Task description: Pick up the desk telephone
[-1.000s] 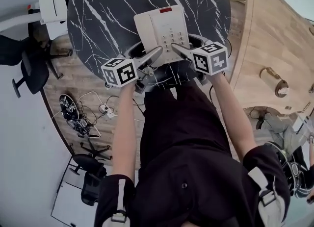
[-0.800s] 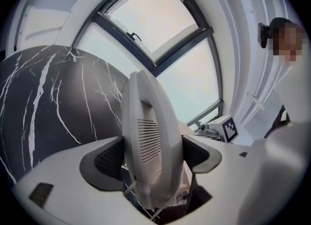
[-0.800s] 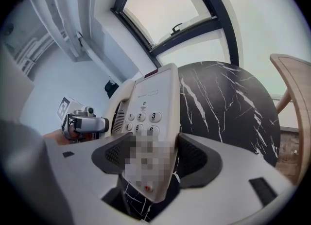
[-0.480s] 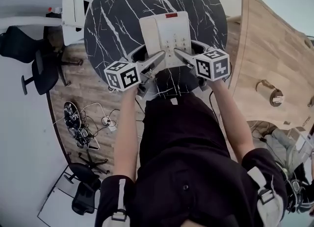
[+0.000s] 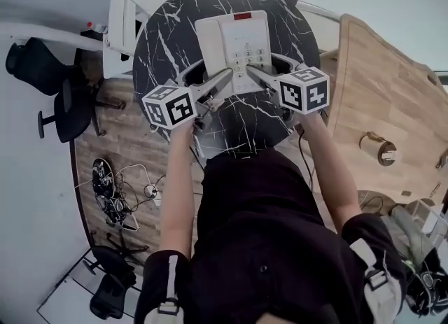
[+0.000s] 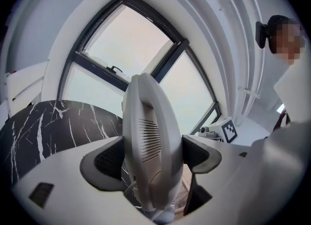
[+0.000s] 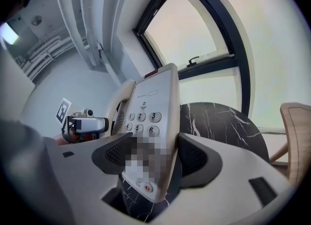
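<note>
Head view: slab-shaped telephone [image 5: 234,46], veined tabletop [image 5: 162,43]

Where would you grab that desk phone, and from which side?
At its near end, coming from the person's side. The desk telephone is a thin slab, so jaws fit over its face and underside: left gripper shut on the handset side, right gripper on the keypad side, balancing it.

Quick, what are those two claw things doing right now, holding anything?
Left gripper: closed on the white plastic desk telephone, handset side.
Right gripper: closed on the same telephone, keypad side.
</note>
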